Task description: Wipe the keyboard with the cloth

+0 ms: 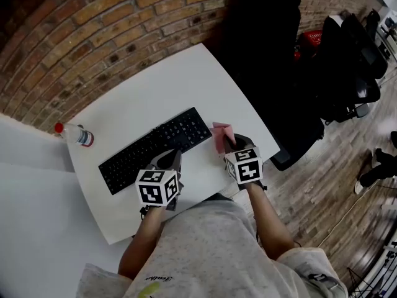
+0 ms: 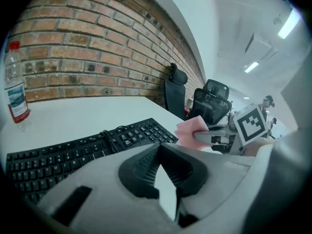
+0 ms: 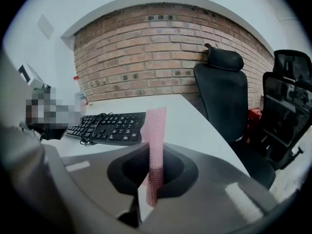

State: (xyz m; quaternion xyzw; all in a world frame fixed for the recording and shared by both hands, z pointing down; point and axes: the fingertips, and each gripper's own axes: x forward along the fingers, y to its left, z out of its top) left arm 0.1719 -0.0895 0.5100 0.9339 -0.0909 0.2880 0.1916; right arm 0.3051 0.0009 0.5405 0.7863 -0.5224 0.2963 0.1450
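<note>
I'm gripping the limp, light cloth by one edge in the right tongs, while the left tongs are sitting closed and empty.

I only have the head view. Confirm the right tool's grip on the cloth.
Observer: Right gripper view shows the right tool shut on the pink cloth, which stands upright between its jaws.
Operator: Check the left tool.
Observer: Left gripper view shows the left tool shut, nothing between its jaws.
Operator: Report anything on the keyboard.
Observer: A black cable lies looped across the keyboard keys.
</note>
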